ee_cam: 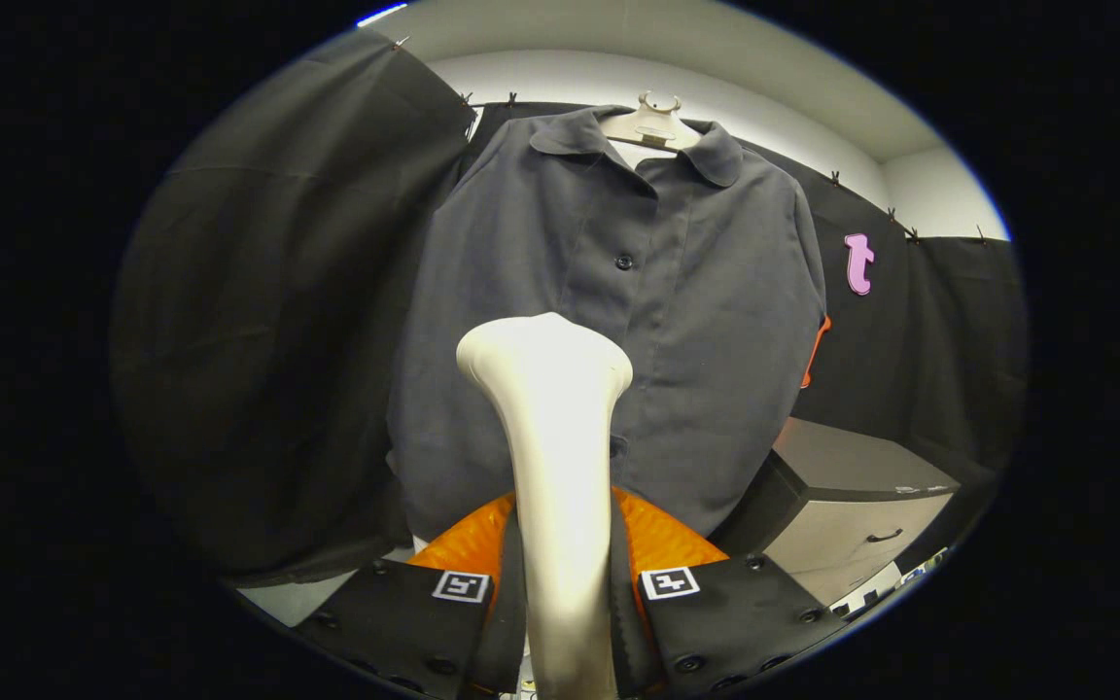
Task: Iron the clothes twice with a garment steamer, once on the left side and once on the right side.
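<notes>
The claw (565, 583) is clamped on the garment steamer (555, 447), its head raised before the hanging shirt (677, 321) toward twelve o'clock, so by my reckoning both passes remain.

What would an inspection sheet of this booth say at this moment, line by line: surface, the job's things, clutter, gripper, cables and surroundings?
Surface: nothing seen.
Job's things: dark grey shirt hangs buttoned on a pale hanger, facing the gripper; the cream garment steamer stands upright between the fingers, its head just ahead of the shirt's lower front; contact cannot be told.
Clutter: nothing seen.
Gripper: gripper shut on the garment steamer's handle, both fingers pressing its sides.
Cables: nothing seen.
Surroundings: black cloth wall behind and beside the shirt; a grey cabinet with a drawer handle stands beyond the fingers, beside the shirt's hem.
</notes>
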Demonstrator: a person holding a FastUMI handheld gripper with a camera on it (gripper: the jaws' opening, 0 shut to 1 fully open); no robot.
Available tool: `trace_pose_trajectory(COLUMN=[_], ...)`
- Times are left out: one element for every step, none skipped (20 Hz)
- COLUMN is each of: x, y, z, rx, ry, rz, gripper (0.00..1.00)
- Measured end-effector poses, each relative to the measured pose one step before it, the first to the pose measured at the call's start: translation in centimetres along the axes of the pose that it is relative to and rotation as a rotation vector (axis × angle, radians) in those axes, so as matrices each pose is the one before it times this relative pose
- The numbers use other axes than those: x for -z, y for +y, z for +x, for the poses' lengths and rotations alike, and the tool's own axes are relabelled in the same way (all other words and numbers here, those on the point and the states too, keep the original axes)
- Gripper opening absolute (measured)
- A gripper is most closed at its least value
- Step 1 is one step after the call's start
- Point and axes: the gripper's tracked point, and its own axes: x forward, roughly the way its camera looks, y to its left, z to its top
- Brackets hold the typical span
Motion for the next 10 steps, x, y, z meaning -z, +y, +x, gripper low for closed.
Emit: trace_pose_trajectory(x=[-0.061, -0.288, -0.232, -0.229, -0.363, -0.345, -0.278, -0.475, -0.576, -0.744], y=[-0.056, -0.026, 0.022, -0.002, 0.006, -0.025, -0.065, -0.121, -0.259, -0.411], z=[-0.126, -0.271, -0.36, -0.306, -0.195, -0.181, -0.239, -0.386, -0.249, -0.54], rx=[0.00055, 0.00099, -0.00085, -0.00135, -0.00172, 0.00037, -0.00133, 0.00177, 0.00432, 0.00613], ry=[-0.00081, -0.00308, -0.00509, -0.00654, -0.0066, -0.00488, -0.00302, -0.00655, -0.01044, -0.01431], rz=[-0.00231, -0.00307, -0.00189, -0.00209, -0.0028, -0.003, -0.004, -0.00082, 0.00062, 0.00165], gripper=[0.43, 0.43, 0.43, 0.43, 0.43, 0.43, 0.43, 0.43, 0.43, 0.43])
